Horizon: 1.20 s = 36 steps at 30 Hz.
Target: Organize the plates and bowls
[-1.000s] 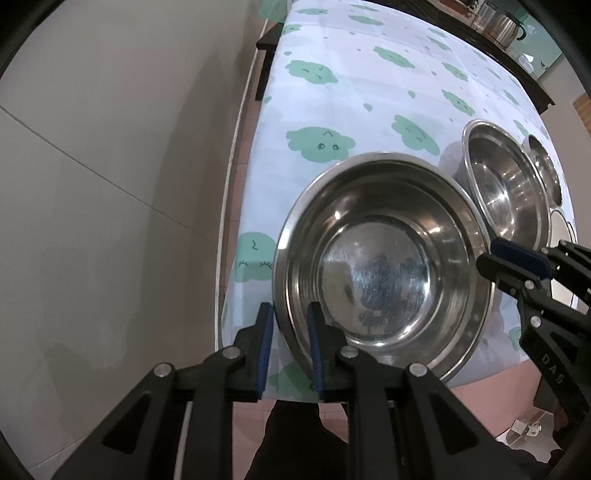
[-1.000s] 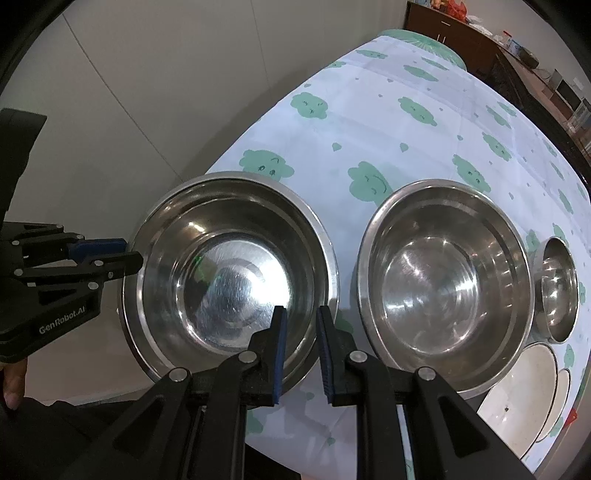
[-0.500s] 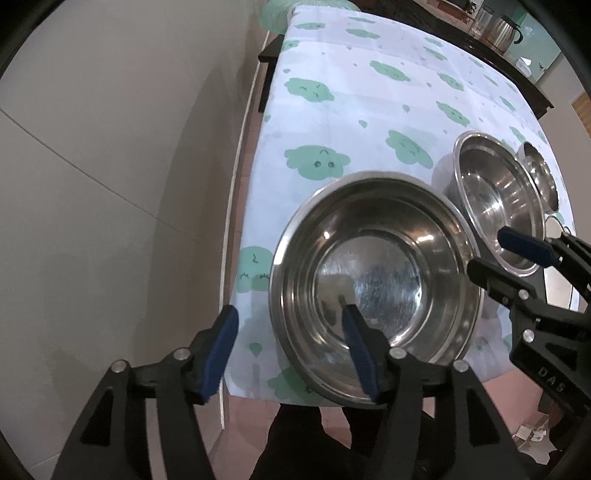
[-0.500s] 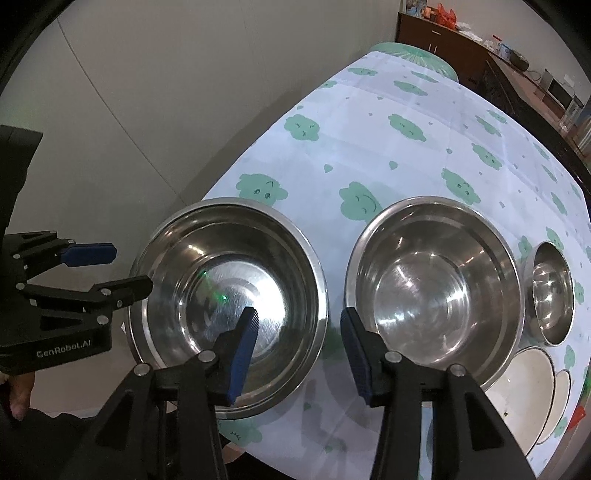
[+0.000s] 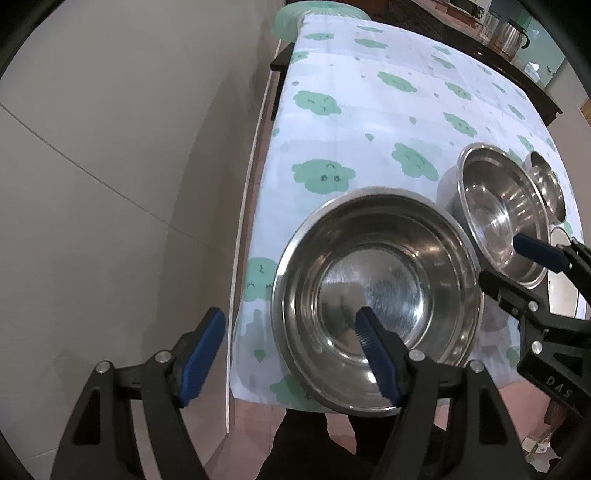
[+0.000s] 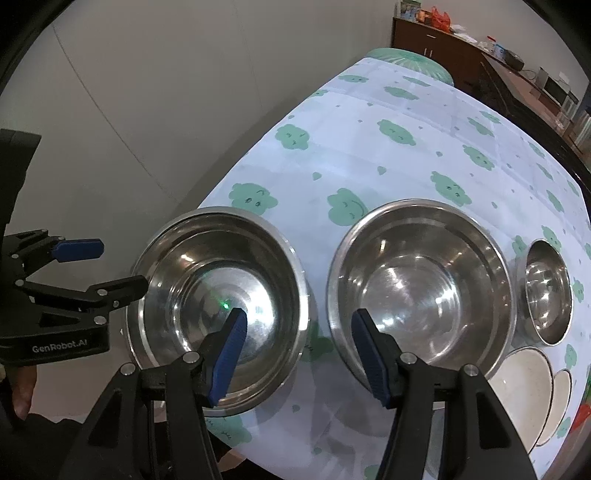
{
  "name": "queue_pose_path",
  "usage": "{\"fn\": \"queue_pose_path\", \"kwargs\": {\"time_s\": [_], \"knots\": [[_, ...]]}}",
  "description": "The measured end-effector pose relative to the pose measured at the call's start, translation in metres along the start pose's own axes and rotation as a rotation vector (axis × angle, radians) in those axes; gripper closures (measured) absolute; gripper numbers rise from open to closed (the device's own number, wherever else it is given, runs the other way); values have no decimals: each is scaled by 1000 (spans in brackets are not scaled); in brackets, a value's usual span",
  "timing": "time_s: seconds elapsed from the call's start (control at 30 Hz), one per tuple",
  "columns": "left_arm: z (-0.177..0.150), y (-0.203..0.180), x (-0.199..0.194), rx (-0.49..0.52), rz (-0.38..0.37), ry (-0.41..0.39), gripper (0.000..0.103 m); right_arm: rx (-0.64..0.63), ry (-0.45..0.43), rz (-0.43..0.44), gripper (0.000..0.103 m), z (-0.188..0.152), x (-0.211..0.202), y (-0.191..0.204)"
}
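Observation:
A large steel bowl [image 5: 376,299] [image 6: 221,306] sits at the near left corner of the table. A second large steel bowl [image 6: 421,291] [image 5: 498,218] sits to its right, then a small steel bowl [image 6: 546,291] [image 5: 546,184]. Two white plates [image 6: 524,384] lie at the near right. My left gripper [image 5: 291,350] is open and straddles the first bowl's left rim without touching it. My right gripper [image 6: 299,350] is open, above the gap between the two large bowls. Both are empty.
The table has a white cloth with green clouds [image 5: 369,110]. A grey wall [image 5: 110,147] runs along its left edge. A dark sideboard with a kettle [image 5: 511,31] stands at the back. A green stool [image 6: 410,61] is at the table's far end.
Both grippers were shut on the first bowl's rim a second ago. Both have opened wide, let go and drawn back. The bowl now rests on the table.

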State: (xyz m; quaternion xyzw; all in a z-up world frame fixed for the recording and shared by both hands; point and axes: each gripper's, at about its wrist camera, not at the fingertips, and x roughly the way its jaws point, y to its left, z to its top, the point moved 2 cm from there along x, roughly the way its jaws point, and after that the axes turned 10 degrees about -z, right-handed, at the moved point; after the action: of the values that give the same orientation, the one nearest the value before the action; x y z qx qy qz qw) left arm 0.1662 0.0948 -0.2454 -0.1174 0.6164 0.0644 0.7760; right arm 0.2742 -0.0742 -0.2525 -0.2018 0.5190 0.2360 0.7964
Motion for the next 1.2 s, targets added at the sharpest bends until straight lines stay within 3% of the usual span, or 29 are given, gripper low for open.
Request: {"fn": "queue_pose_path", "kwargs": {"time_s": [0.43,1.2], "knots": [[18,-34,-5,65,8,-34,28,63,-18,-23,41,-3,-4,-40],[63,-124,10,186,-76,-32,28,168,1,-85,41,-15,2,-121]]}}
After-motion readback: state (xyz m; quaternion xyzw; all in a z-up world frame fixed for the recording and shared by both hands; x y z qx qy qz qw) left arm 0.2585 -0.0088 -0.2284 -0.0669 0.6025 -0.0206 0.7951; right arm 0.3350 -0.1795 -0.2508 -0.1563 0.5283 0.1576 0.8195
